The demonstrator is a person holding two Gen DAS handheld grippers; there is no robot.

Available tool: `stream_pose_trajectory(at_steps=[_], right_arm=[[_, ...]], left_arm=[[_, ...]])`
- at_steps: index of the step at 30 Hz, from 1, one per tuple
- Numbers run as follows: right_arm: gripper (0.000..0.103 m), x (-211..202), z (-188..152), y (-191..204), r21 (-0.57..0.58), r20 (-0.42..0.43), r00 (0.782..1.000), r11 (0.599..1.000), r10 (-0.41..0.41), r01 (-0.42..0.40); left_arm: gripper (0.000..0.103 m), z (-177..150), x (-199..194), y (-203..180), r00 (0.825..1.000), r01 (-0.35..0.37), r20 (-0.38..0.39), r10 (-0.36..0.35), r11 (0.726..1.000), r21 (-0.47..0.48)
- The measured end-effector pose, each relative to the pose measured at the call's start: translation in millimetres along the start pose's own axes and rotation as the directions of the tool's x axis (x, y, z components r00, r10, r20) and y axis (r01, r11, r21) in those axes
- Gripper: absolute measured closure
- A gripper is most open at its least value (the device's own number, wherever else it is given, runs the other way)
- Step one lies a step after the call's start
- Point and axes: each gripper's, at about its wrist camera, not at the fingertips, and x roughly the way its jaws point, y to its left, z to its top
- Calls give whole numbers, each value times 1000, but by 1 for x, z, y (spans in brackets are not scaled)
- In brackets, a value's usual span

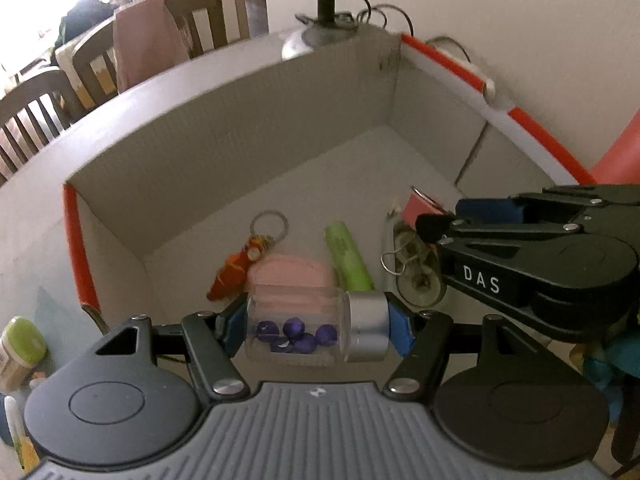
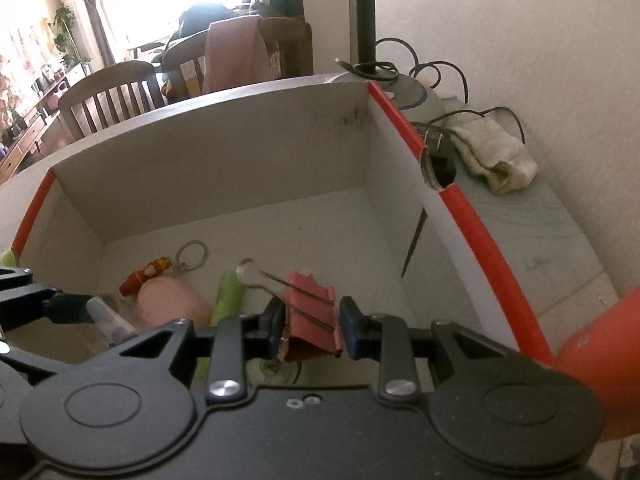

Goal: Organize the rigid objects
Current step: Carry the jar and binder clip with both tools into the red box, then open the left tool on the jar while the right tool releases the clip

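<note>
A pale, faintly veined desk [image 2: 560,248] carries everything here, its bare top showing at the right of the right wrist view. On it stands a large white cardboard box [image 2: 224,168] with orange-taped edges, filling the middle of both views. Beyond the box's far right corner, in the upper middle of the frame, a grey round lamp base [image 2: 420,94] rests on the desk with a black pole rising from it and dark cables looped around it. Just right of it lies a crumpled pale green cloth [image 2: 492,152]. At the lower left of the left wrist view, a green-lidded container [image 1: 20,348] sits on the desk beside the box.
</note>
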Motion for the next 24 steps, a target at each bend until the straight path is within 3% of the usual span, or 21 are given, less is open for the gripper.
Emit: stream_pose_trajectory(at_steps=[14, 24], right_arm=[[69, -15, 0, 1, 13, 1, 999, 999, 34, -34], [59, -34, -1, 2, 26, 26, 999, 999, 35, -35]], left_arm=[[35, 8, 12, 3, 990, 38, -138, -37, 999, 9], [33, 1, -5, 6, 996, 40, -74, -41, 999, -18]])
